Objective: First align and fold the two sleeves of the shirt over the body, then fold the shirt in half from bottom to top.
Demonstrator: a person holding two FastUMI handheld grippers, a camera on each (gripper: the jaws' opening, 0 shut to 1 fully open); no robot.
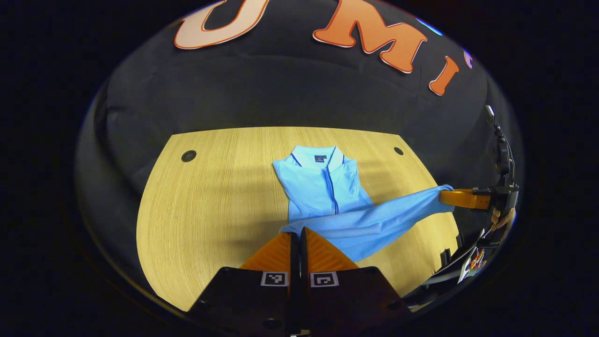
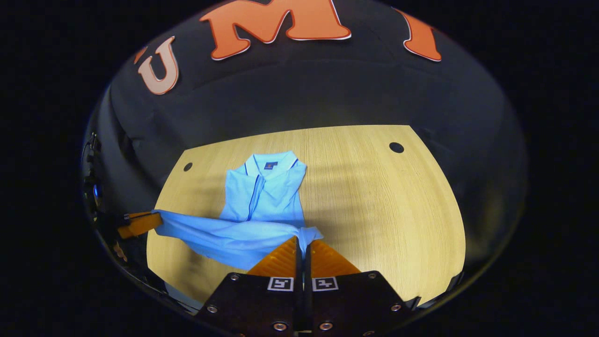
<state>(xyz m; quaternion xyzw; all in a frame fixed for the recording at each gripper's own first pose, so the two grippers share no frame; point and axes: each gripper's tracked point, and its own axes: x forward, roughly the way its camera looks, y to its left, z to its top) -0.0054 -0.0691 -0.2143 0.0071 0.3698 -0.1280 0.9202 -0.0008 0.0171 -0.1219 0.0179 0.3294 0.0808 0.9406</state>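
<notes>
Both tools pinch the shirt hem taut (collar label unreadable).

A recording booth: wooden table against black cloth wall.
</notes>
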